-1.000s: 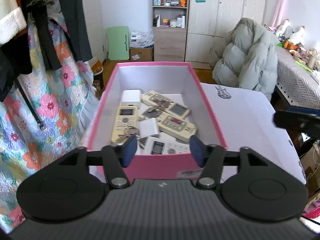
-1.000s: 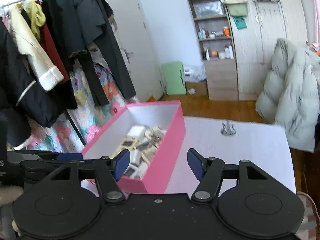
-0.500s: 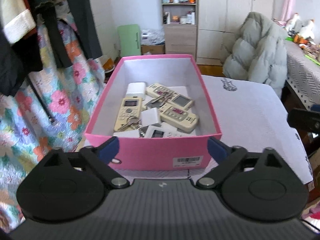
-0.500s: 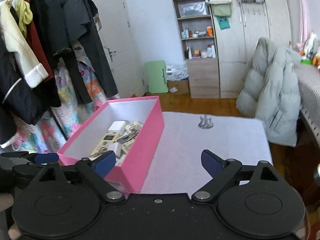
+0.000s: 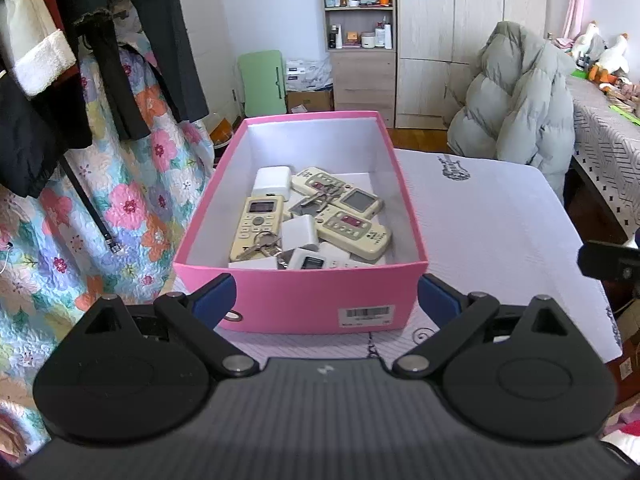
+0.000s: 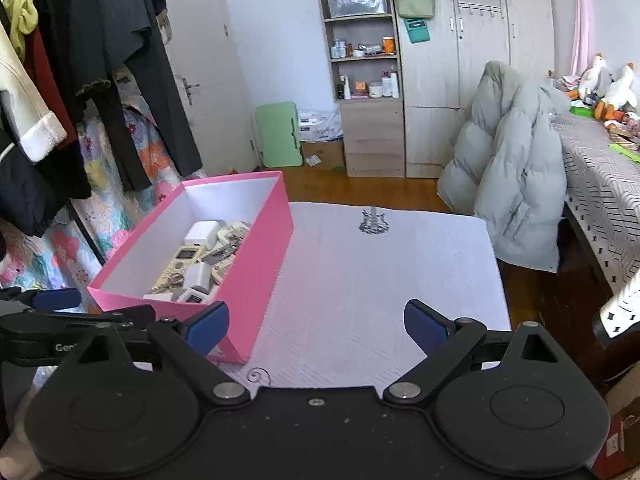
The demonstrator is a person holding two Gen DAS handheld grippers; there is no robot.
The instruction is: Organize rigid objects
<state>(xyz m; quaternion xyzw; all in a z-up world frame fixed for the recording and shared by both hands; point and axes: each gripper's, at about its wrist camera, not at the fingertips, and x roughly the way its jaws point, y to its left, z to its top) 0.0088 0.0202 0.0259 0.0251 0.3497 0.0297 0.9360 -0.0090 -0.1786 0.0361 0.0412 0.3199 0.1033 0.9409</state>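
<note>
Left wrist view shows the change plainly: a second ago the left gripper had its blue pads narrowed over the near rim of the pink shoebox. Now the jaws stand wide apart, holding nothing, one pad off each front corner of the box, and the whole tool has backed away and dropped lower, so the barcode label on the front wall is in sight.

The right gripper has done the same. Its jaws have spread wide and empty, and it has pulled back over the bare white quilted cloth, with the box off to its left.

Everything rigid sits inside the box. I can see a cream remote control, two more remotes lying slantwise, a white charger block, another adapter and a bunch of keys lying on the first remote's lower end. I can see nothing loose on the cloth beside the box.

To my eye both hands opening and retreating together, with nothing outside the box, means the gathering is finished or very nearly so. The pile is jumbled rather than lined up, so some tidying could remain.
</note>
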